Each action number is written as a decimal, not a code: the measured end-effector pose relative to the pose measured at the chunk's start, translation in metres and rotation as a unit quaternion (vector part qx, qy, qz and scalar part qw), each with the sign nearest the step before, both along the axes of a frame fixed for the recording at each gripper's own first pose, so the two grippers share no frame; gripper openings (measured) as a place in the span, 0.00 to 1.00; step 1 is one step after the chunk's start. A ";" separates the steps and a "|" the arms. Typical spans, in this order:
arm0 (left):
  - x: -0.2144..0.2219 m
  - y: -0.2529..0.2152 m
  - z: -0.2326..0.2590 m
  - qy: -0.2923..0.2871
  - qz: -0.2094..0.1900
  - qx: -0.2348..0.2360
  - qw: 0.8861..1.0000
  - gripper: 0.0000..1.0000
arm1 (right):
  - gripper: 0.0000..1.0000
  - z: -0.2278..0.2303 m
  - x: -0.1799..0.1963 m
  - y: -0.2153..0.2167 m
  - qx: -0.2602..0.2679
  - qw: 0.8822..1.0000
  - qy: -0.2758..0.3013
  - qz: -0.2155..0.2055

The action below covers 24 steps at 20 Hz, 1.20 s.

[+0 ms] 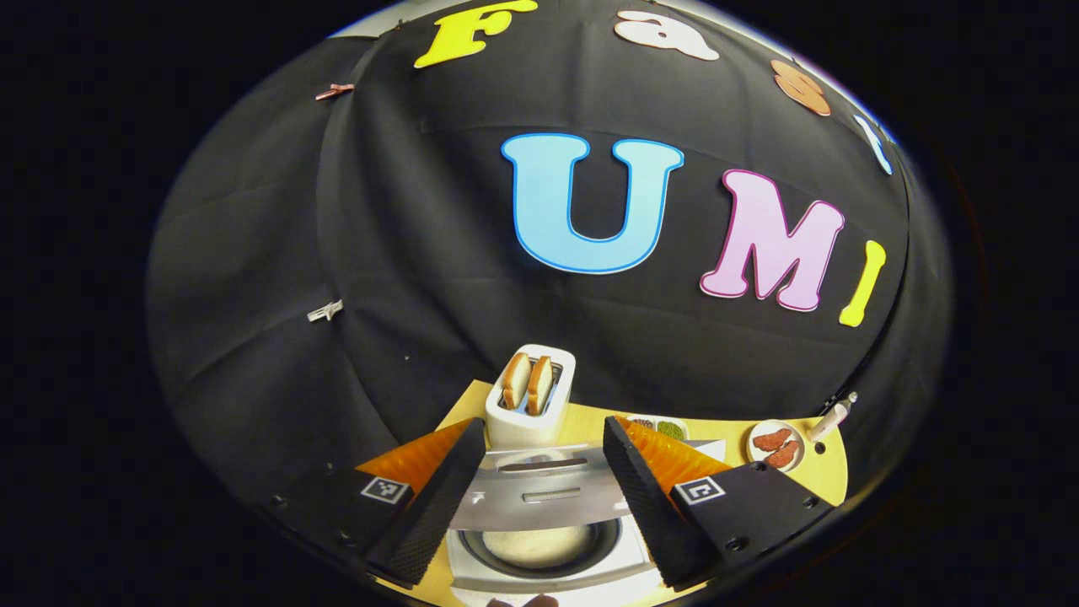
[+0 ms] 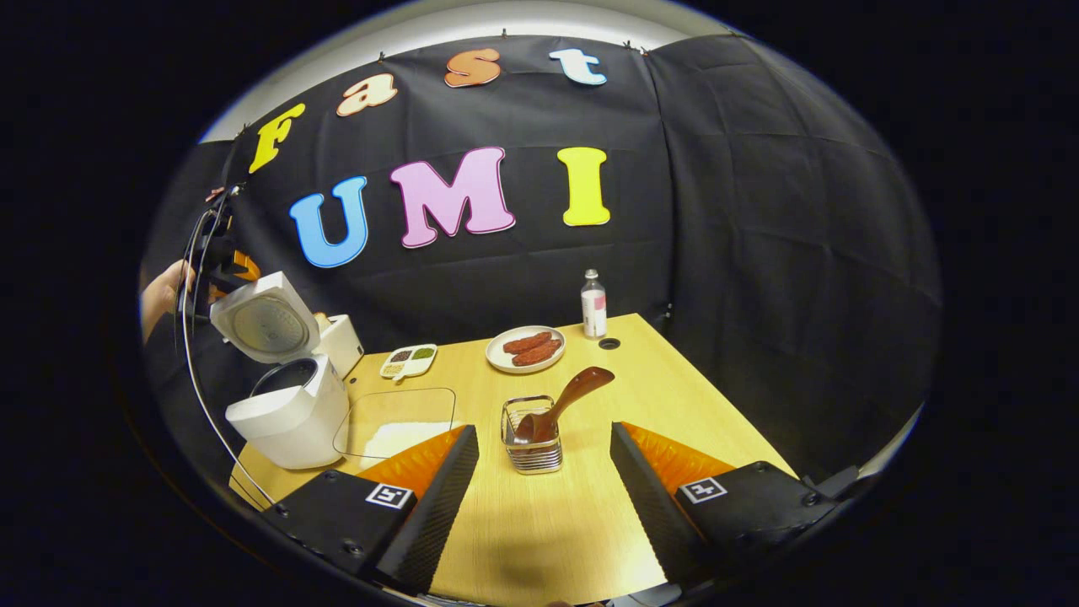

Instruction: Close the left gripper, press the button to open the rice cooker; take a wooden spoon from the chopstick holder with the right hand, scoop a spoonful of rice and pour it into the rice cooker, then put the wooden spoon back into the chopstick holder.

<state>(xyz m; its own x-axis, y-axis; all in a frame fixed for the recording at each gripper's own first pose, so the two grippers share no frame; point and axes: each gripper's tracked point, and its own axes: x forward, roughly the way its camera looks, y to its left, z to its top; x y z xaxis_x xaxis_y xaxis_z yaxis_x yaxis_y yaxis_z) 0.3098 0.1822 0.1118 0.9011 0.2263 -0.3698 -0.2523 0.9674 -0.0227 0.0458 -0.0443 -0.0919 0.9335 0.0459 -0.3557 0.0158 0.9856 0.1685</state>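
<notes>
The right gripper (image 2: 544,497) hung with its fingers spread wide and empty, just short of the chopstick holder (image 2: 532,440) mid-table, where one wooden spoon (image 2: 563,403) leaned with its handle toward the far right corner. The left gripper (image 1: 539,497) was likewise parted, holding nothing, above the one rice cooker (image 2: 287,405) at the table's left edge, lid (image 2: 265,318) already raised. Judging by this, fetching the spoon was in hand; next, the right fingers would need to close on its handle.
</notes>
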 end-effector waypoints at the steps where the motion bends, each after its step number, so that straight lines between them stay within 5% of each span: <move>1: -0.006 -0.003 -0.007 -0.001 0.005 0.000 1.000 0.99 | 0.98 -0.002 0.001 0.001 0.000 1.000 0.002 0.005; 19: -0.075 -0.039 -0.175 0.073 0.017 0.006 0.997 1.00 | 0.99 -0.023 0.005 0.007 -0.017 0.998 0.036 0.056; 24: -0.075 -0.038 -0.183 0.029 0.025 0.029 0.999 1.00 | 0.99 -0.026 0.005 0.006 -0.028 0.997 0.038 0.058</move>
<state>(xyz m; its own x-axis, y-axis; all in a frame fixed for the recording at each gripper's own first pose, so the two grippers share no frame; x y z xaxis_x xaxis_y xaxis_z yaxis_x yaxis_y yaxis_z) 0.2351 0.1442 -0.0714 0.8655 0.2932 -0.4061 -0.2999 0.9527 0.0486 0.0511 -0.0379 -0.1177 0.8934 0.1295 -0.4302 -0.0877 0.9894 0.1157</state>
